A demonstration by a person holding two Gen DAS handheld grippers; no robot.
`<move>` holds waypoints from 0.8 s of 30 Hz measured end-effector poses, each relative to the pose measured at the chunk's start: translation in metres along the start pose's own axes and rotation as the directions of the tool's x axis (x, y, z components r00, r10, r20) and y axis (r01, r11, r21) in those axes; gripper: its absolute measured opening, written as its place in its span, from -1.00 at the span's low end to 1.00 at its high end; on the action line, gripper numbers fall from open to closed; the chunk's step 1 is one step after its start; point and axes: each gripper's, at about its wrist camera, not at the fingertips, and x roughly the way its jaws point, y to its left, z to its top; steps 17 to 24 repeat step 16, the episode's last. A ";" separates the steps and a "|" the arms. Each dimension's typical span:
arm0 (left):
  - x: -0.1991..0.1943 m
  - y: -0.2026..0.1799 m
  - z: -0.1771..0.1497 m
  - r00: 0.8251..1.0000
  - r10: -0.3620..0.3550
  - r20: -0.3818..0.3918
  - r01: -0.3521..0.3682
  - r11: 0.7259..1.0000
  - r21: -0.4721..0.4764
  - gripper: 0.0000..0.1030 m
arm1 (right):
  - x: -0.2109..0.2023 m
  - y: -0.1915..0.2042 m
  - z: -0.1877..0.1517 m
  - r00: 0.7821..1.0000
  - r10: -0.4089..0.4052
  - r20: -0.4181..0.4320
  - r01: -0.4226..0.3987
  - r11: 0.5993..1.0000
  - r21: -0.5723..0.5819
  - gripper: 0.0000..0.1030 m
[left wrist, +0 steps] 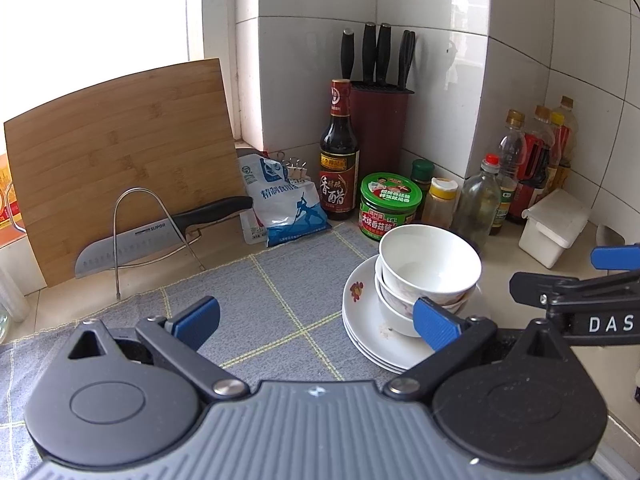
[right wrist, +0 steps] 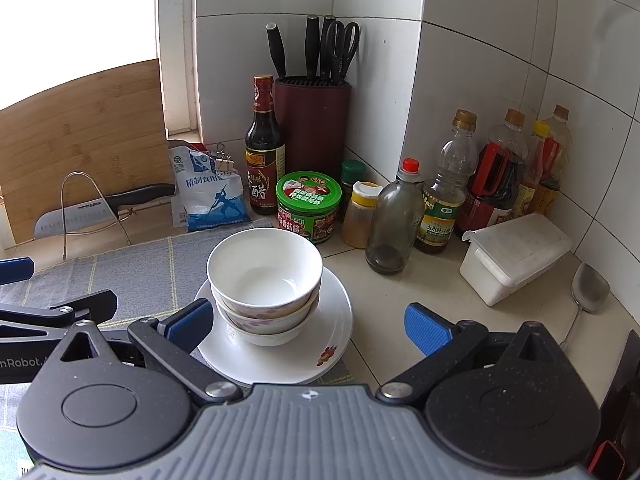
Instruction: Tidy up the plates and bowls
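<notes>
A stack of three white bowls (left wrist: pixel 428 272) sits on a stack of white plates (left wrist: pixel 360 320) with a red flower print, at the right edge of a grey checked mat (left wrist: pixel 260 304). My left gripper (left wrist: pixel 316 320) is open and empty above the mat, its right fingertip (left wrist: pixel 436 326) close in front of the bowls. In the right wrist view the bowls (right wrist: pixel 264 276) and plates (right wrist: pixel 320 344) lie just ahead. My right gripper (right wrist: pixel 308 326) is open and empty, its left fingertip (right wrist: pixel 190 326) beside the plates' left rim.
Behind the dishes stand a green-lidded jar (right wrist: pixel 309 206), a vinegar bottle (right wrist: pixel 264 152), a knife block (right wrist: pixel 312 120), spice jars and oil bottles (right wrist: pixel 444 196). A white lidded box (right wrist: pixel 516 256) and metal spoon (right wrist: pixel 588 292) lie right. A salt bag (left wrist: pixel 284 204), cleaver (left wrist: pixel 152 240) and cutting board (left wrist: pixel 120 160) stand left.
</notes>
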 end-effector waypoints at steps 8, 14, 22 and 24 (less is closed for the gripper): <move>0.000 0.000 0.000 1.000 0.002 -0.001 -0.002 1.000 -0.001 0.98 | -0.001 0.001 0.000 1.000 0.000 0.003 0.000 1.000 -0.002 1.00; 0.000 -0.001 0.001 1.000 0.003 0.000 -0.003 1.000 -0.003 0.98 | -0.001 0.002 0.001 1.000 0.000 0.006 0.000 1.000 -0.005 1.00; 0.000 -0.001 0.001 1.000 0.003 0.000 -0.003 1.000 -0.002 0.98 | -0.001 0.002 0.001 1.000 -0.001 0.006 0.001 1.000 -0.008 1.00; 0.000 -0.001 0.001 1.000 0.003 0.000 -0.003 1.000 -0.002 0.98 | -0.001 0.002 0.001 1.000 -0.001 0.006 0.001 1.000 -0.008 1.00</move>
